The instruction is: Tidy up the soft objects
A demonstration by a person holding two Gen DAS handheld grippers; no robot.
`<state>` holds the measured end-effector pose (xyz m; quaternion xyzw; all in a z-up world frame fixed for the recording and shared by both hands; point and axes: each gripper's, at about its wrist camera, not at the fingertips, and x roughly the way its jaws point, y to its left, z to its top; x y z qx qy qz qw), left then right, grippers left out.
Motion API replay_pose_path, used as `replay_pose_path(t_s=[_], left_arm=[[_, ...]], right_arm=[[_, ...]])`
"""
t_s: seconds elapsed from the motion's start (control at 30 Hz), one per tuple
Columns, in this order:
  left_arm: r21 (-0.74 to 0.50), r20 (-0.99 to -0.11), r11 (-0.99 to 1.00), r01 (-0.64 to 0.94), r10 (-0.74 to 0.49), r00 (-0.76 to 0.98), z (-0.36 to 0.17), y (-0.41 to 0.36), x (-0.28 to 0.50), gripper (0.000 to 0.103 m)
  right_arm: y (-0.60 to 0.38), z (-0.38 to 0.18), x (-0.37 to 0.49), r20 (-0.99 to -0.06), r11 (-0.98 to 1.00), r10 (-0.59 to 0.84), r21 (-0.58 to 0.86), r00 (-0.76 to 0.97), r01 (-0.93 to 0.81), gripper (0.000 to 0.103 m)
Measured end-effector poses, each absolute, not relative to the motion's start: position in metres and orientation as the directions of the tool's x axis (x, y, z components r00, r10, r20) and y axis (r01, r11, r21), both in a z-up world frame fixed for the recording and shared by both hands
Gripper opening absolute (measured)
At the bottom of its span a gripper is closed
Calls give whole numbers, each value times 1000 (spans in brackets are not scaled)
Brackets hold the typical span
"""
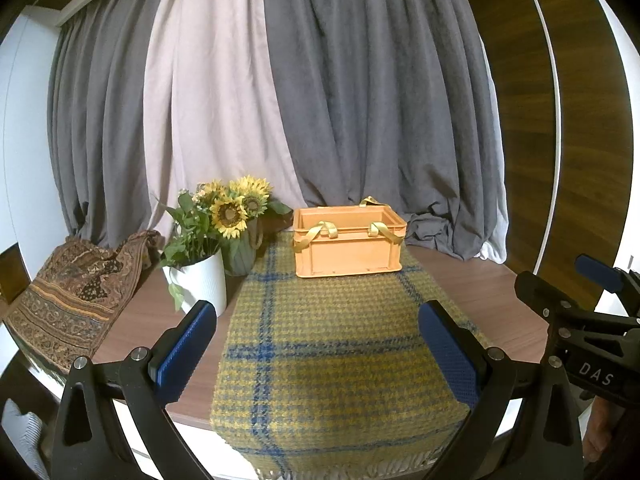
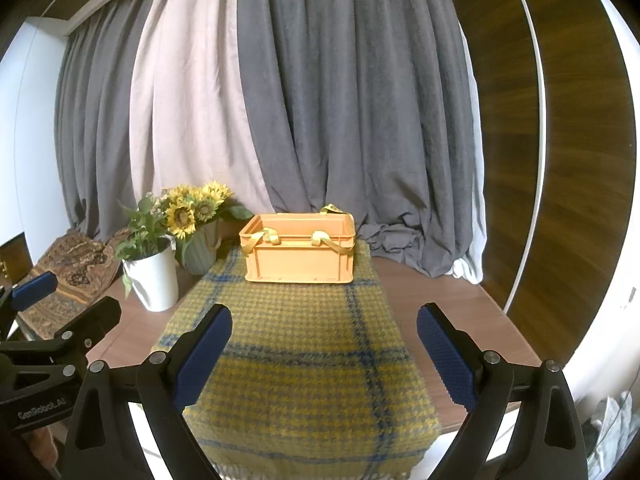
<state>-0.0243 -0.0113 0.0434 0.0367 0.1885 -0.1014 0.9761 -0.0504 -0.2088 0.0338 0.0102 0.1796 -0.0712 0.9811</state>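
Through my left wrist camera, my left gripper (image 1: 316, 344) hangs just above the near end of the yellow-and-blue plaid blanket (image 1: 336, 356), jaws spread wide with nothing between them, and I judge I keep them so in order to straddle a thick fold of wool. The blanket runs like a runner down the wooden table (image 1: 492, 300), its fringe hanging over the near edge, and the orange crate (image 1: 347, 246) stands on its far end, ribbon handles draped over the rim; I take it as the place for soft things, though I cannot see what it holds. To the left stand a white pot (image 1: 202, 280) of greenery and sunflowers (image 1: 236, 208), and a patterned cloth (image 1: 72, 304) slumps over the table's left edge, another soft piece likely awaiting me. From my right wrist camera, my right gripper (image 2: 324, 354) sits beside the left one, equally wide and empty, centred over the same blanket; paired like this, I think the two of us are placed to take the near edge together.
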Motion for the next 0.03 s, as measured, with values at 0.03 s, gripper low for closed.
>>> replay_pose_path(t_s=[0.03], left_arm=[[33, -375, 977, 210, -183, 909, 43, -12, -25, 103]], right_arm=[[-209, 34, -50, -354, 990, -136, -5, 925, 144, 95]])
